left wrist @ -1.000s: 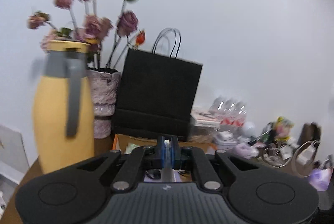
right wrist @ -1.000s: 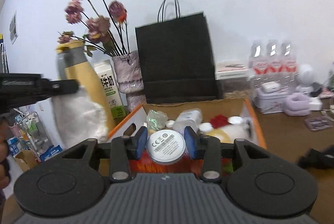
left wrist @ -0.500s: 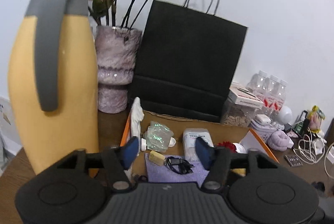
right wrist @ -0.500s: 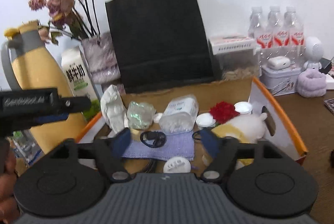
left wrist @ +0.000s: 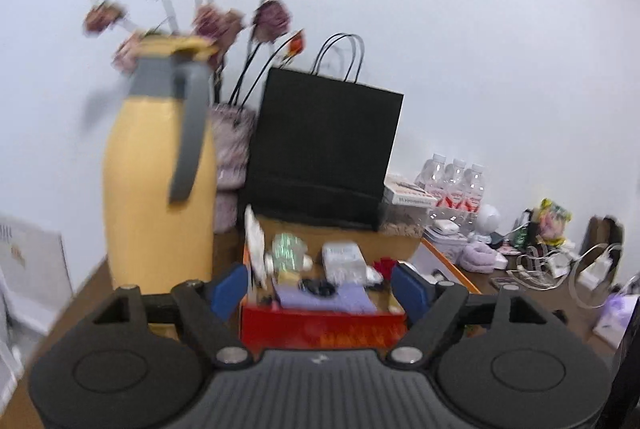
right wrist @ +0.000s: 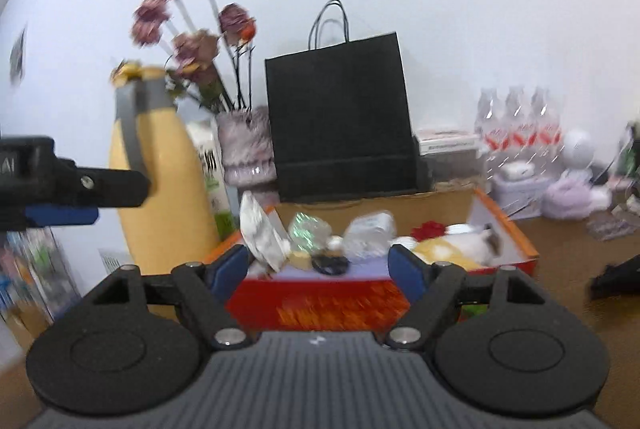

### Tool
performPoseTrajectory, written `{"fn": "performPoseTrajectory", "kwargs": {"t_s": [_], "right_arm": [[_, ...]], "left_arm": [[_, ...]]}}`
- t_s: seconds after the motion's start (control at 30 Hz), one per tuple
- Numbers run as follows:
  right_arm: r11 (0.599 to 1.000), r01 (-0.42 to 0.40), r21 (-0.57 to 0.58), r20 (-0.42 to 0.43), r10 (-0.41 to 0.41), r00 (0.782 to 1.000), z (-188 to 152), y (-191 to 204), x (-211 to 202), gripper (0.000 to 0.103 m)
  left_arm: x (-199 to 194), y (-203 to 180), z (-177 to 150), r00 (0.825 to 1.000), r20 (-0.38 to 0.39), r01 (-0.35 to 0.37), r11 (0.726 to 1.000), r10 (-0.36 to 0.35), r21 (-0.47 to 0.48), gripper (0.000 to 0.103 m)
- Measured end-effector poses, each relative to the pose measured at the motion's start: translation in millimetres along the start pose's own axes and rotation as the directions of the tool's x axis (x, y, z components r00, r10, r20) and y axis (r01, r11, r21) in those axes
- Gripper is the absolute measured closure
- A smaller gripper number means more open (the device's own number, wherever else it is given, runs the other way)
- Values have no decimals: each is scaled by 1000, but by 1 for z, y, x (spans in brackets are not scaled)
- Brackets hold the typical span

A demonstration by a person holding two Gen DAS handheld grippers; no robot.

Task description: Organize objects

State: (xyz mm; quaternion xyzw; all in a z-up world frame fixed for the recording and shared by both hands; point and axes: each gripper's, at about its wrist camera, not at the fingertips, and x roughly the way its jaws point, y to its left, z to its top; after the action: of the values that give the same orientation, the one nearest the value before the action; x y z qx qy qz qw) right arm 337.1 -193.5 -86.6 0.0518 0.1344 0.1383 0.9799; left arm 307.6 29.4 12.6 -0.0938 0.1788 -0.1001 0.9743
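Operator: State the condition of both grippers.

Inspector: The left gripper point(left wrist: 322, 287) has its jaws spread wide; they have just been opening, and nothing is clamped between the blue pads point(left wrist: 229, 288). The right gripper point(right wrist: 318, 269) also stands with jaws wide apart after having just been opening, and its pads grip nothing. Part of the left gripper also appears at the left edge of the right wrist view.

Operator: Location of the task items?

Inspector: They lie in an open cardboard box point(right wrist: 316, 303) with a red front wall and orange rim, on a brown wooden table point(right wrist: 568, 293). Beyond both sets of fingers, the box holds a white crumpled bag point(right wrist: 258, 233) at its left wall, a clear iridescent packet point(right wrist: 308, 229), a white plastic pack point(right wrist: 370, 233), a small tan block point(right wrist: 301, 260), a black coiled cable point(right wrist: 330, 263) on a purple cloth point(left wrist: 324, 299), a red item point(right wrist: 430, 229) and a yellow-and-white plush toy point(right wrist: 460, 249). Both views are motion-blurred; finer detail cannot be told.

Operator: Surroundings?

Inspector: A yellow thermos jug point(left wrist: 158, 189) with a grey handle stands left of the box. Behind the box: a vase of dried roses point(right wrist: 244, 149), a black paper bag point(left wrist: 324, 149), and a pack of water bottles point(right wrist: 520, 125) to the right.
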Motion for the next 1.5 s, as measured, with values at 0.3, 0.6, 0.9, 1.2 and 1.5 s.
{"fn": "performPoseTrajectory", "kwargs": {"t_s": [0.3,0.6,0.9,1.2,1.5], "right_arm": [[995,-83,-56,-127,75,989,-20,9,-127,15],[977,-114,-181,-282,60,957,-68,13,-243,0],[971,-15,-238,-154,-22,988,-10,-27,-144,6],[975,-10,-222,-330,-66,942,-10,-52,65,40],[983,-75,-165,-403,2,915,-38,-55,98,75]], "left_arm": [[-126,-3,-77,993,-20,114,992,-115,-49,2],[-185,-12,-136,981,-191,-13,999,21,40,2],[-53,-29,-80,993,-120,4,983,18,181,16],[133,-30,-68,941,-334,52,956,50,288,43],[141,-19,-83,941,-335,44,963,49,266,76]]}}
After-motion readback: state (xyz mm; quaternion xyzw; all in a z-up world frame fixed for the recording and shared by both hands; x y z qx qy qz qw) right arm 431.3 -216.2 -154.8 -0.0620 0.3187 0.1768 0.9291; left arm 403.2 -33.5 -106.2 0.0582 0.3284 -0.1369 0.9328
